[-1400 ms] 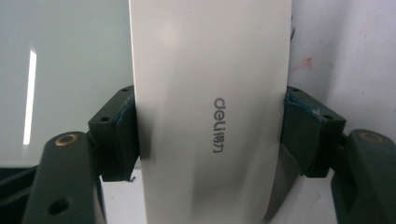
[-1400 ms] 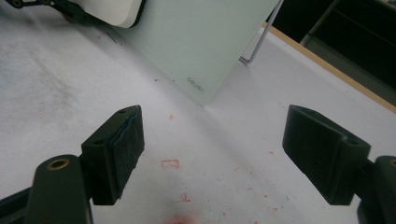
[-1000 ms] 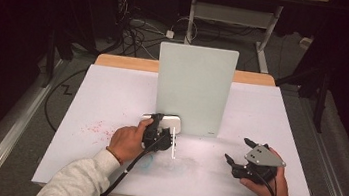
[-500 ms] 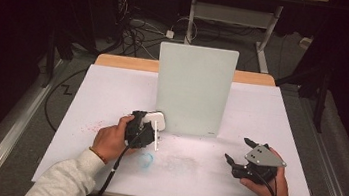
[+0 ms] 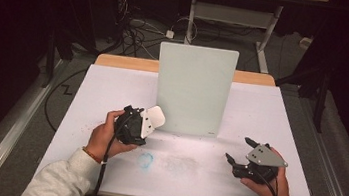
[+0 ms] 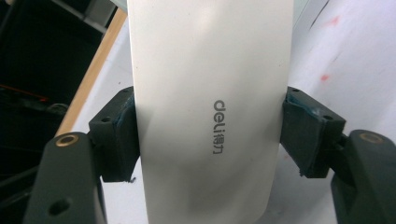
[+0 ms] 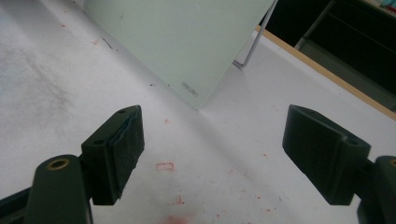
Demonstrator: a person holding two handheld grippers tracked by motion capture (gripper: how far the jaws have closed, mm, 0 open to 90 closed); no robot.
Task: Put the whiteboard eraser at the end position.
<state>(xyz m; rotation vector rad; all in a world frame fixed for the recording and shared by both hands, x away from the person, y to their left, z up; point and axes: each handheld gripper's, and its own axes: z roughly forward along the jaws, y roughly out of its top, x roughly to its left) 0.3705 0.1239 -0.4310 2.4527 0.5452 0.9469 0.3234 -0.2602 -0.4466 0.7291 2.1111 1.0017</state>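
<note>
An upright pale-green glass board [image 5: 194, 90] stands at the middle of the white table [image 5: 103, 89]. My left gripper [image 5: 143, 124] is just left of the board's lower corner, shut on a white eraser [image 5: 153, 117]. In the left gripper view the eraser [image 6: 210, 93], marked "deli", sits clamped between both pads. Near the table's front right, my right gripper [image 5: 239, 150] is open and holds nothing. In the right gripper view the gripper [image 7: 212, 149] looks over the table toward the board's [image 7: 177, 42] lower corner and its wire stand.
A faint blue smudge [image 5: 145, 160] marks the table in front of the board, and small red marks [image 7: 166, 166] dot the surface near the right gripper. The wooden far edge [image 5: 126, 62] borders a dark floor with cables and desk legs.
My left gripper has moved left, away from the board's base, with the eraser still in it. The right gripper has not moved.
</note>
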